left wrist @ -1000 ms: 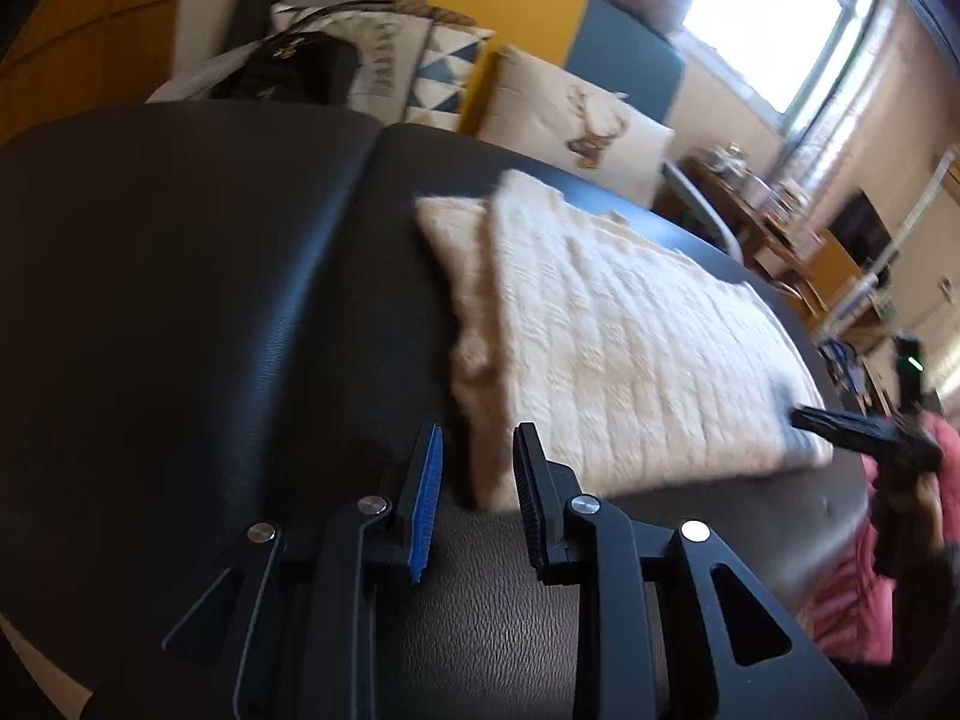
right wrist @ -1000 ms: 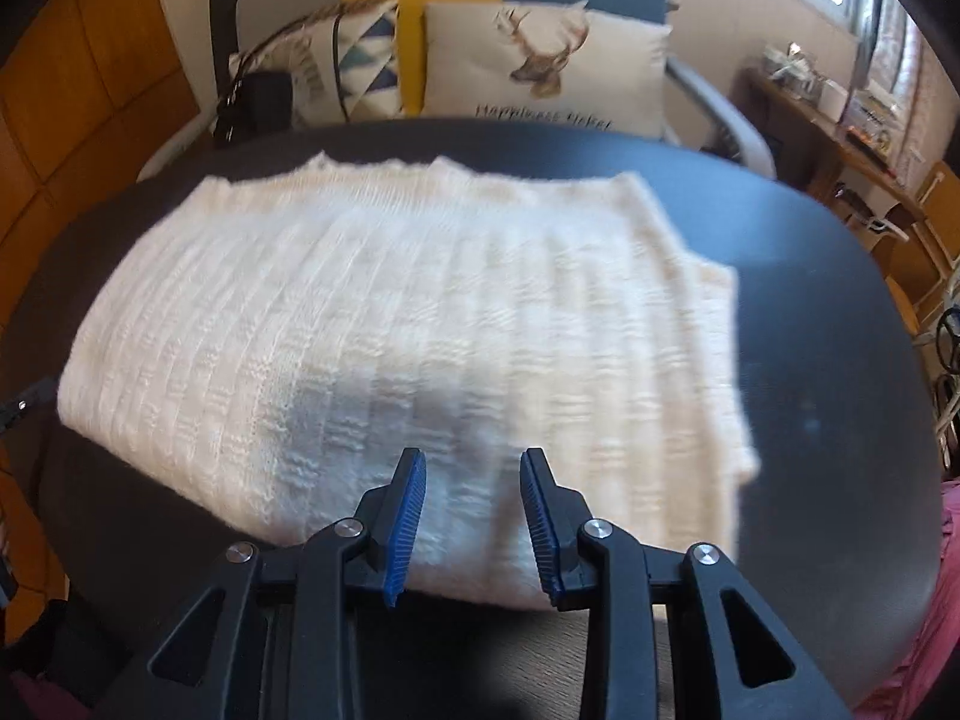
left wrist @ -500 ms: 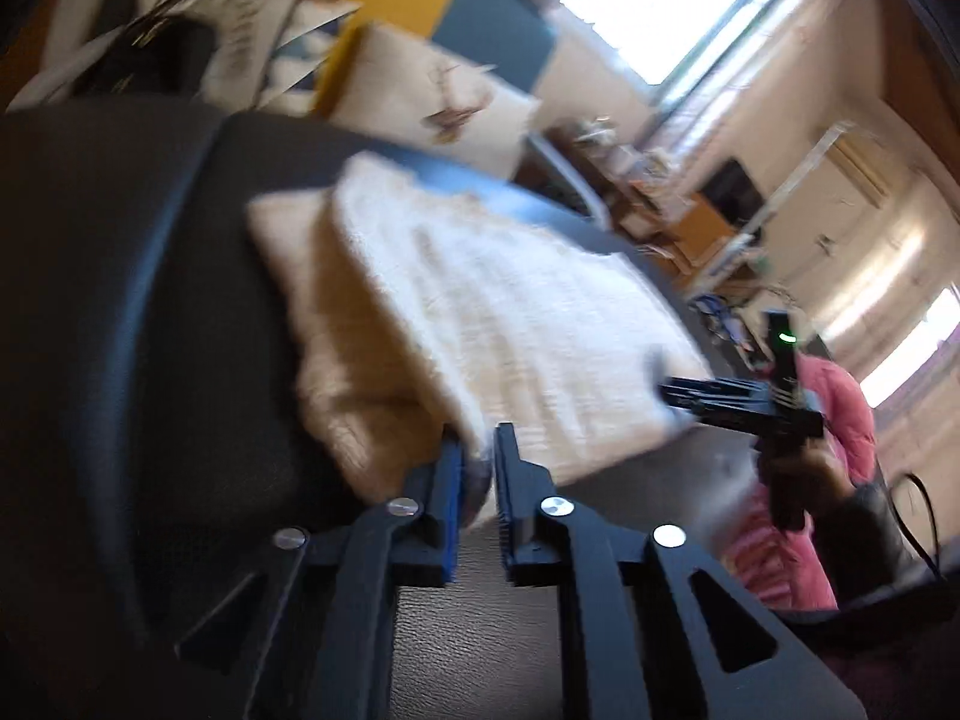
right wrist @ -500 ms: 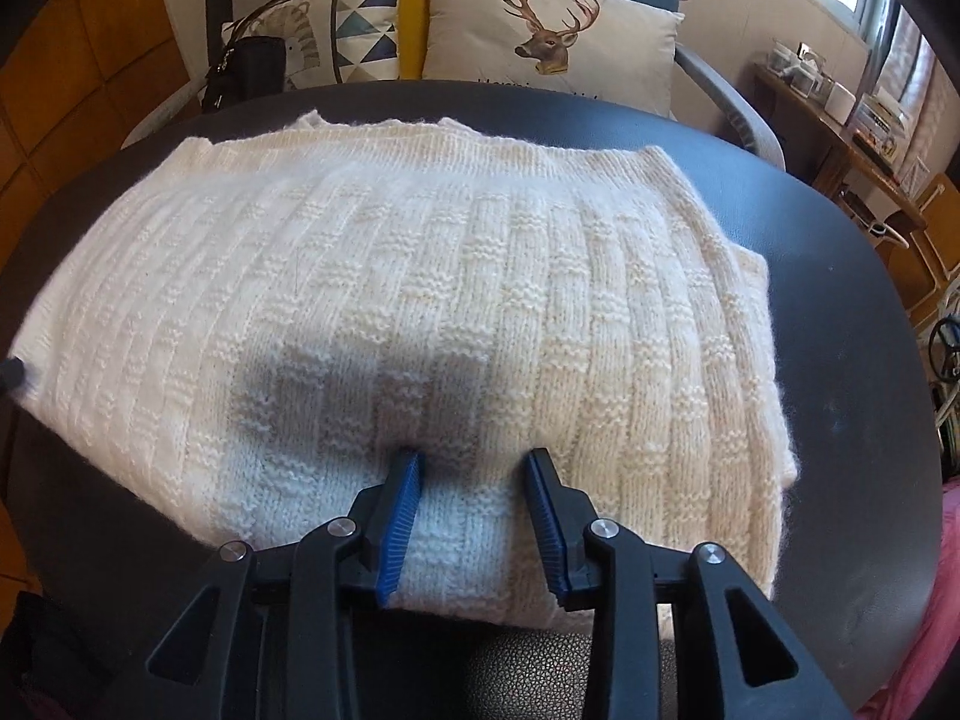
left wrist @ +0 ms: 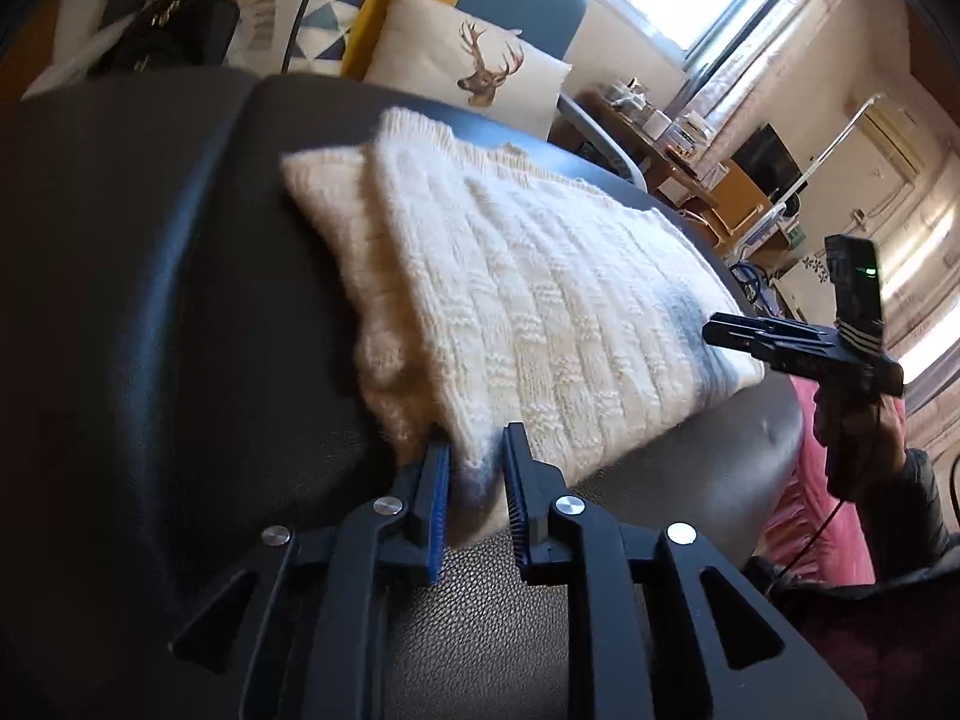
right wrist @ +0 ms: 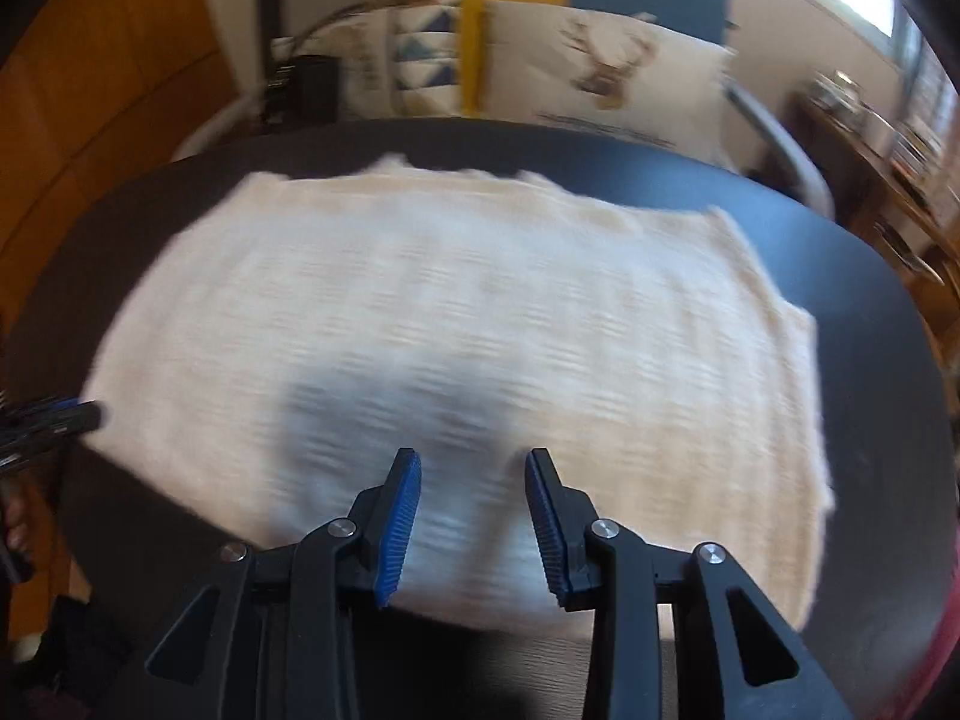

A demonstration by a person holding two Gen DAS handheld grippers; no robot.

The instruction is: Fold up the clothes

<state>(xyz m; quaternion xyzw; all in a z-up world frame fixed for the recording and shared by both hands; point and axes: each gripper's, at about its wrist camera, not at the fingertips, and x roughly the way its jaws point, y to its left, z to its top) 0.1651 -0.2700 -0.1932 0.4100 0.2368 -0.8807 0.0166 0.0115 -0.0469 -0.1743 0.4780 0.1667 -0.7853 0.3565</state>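
Observation:
A cream knitted sweater [left wrist: 540, 312] lies folded flat on the dark leather-like table [left wrist: 150, 300]. My left gripper [left wrist: 477, 480] is at its near left corner. The fingers are open a little, with the corner of the knit lying between them on the table. My right gripper [right wrist: 474, 504] stands open just above the sweater's [right wrist: 468, 312] near edge, nothing pinched. This view is blurred by motion. Each gripper shows in the other's view: the right gripper [left wrist: 720, 327] by the sweater's right end, held by a hand, and the left gripper [right wrist: 84, 417] at the far left.
Behind the table stands a sofa with a deer-print cushion [left wrist: 474, 78], a triangle-pattern cushion [left wrist: 312, 30] and a black bag [left wrist: 174, 36]. A desk with clutter [left wrist: 678, 138] is at the back right. A person's pink clothing [left wrist: 822, 516] is at the table's right edge.
The left gripper shut on the sweater's corner half a second ago, and its fingers now stand wider apart. The right gripper stayed open and has drawn back a little over the near edge.

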